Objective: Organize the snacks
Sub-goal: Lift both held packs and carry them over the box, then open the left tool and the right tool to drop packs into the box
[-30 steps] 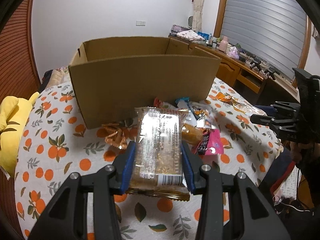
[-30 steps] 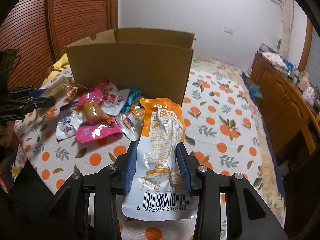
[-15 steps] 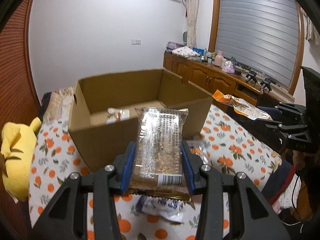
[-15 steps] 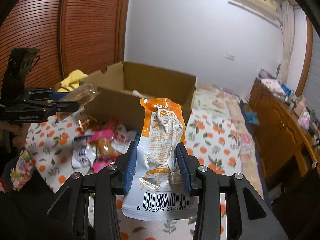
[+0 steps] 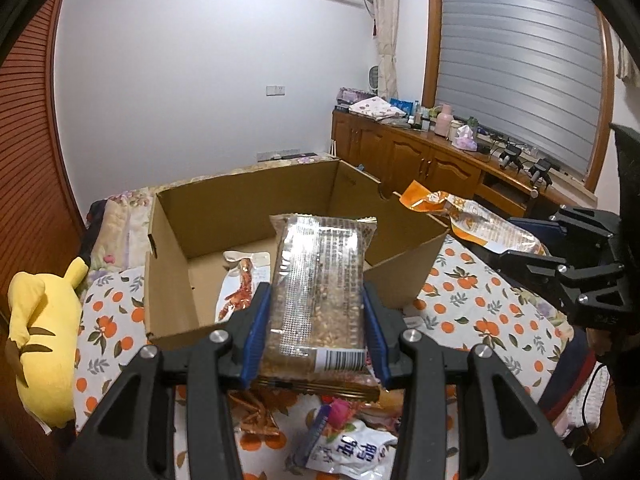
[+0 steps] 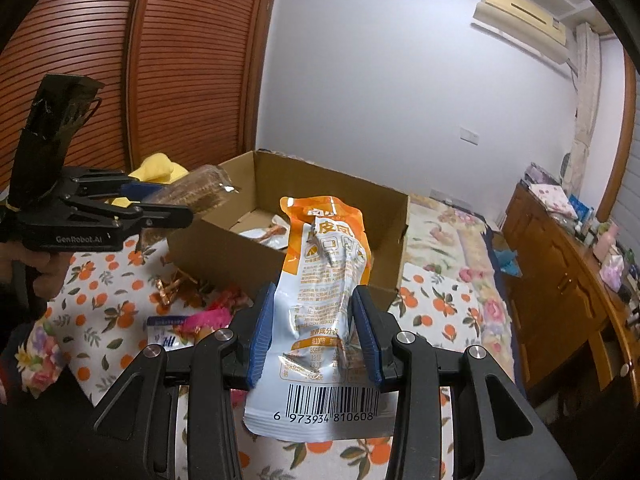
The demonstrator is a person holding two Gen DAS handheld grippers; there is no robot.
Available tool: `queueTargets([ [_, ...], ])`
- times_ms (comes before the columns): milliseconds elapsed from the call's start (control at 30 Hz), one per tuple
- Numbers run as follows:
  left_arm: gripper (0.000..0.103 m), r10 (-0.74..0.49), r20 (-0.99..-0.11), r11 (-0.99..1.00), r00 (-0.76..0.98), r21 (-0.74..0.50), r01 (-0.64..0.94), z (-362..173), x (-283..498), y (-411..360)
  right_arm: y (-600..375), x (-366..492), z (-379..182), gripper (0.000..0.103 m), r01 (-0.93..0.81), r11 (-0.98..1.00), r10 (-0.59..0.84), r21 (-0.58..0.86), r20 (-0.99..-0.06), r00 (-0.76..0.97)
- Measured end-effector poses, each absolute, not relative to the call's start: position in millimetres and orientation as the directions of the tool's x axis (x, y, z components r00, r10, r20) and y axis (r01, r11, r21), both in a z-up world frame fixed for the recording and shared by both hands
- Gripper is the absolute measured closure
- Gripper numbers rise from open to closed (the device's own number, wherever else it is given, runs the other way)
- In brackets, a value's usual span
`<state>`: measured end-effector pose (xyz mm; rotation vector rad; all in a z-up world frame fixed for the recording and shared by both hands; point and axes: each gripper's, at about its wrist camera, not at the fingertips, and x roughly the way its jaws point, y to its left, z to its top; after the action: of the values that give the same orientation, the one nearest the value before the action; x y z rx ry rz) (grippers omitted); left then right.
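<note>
Both grippers up since earlier: left gripper (image 5: 316,320) clamps grain bar (image 5: 320,276), right gripper (image 6: 316,332) clamps orange pouch (image 6: 326,280), near cardboard box (image 5: 256,200). Clear rim, release low inside.

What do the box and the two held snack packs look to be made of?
Box: brown corrugated cardboard, matte, with raw cut edges and folded flaps.
Pack in the left gripper, the clear pack: glossy see-through plastic film, probably; glare on top, grainy bar visible inside.
Pack in the right gripper, the orange pouch: printed opaque film, likely plastic or foil laminate; creased, shiny, barcode at the bottom.
</note>
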<state>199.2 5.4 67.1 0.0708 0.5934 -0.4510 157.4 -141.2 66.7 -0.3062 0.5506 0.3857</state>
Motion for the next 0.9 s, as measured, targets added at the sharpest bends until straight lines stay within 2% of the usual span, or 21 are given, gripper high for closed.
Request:
queueTargets([
  [900,0.061,-0.319,-0.649,0.935,0.691,-0.095,0.342,51,293,19,-108,219,62,0.064,-0.459,0.866,0.267,-0.198,-0.593,0.760],
])
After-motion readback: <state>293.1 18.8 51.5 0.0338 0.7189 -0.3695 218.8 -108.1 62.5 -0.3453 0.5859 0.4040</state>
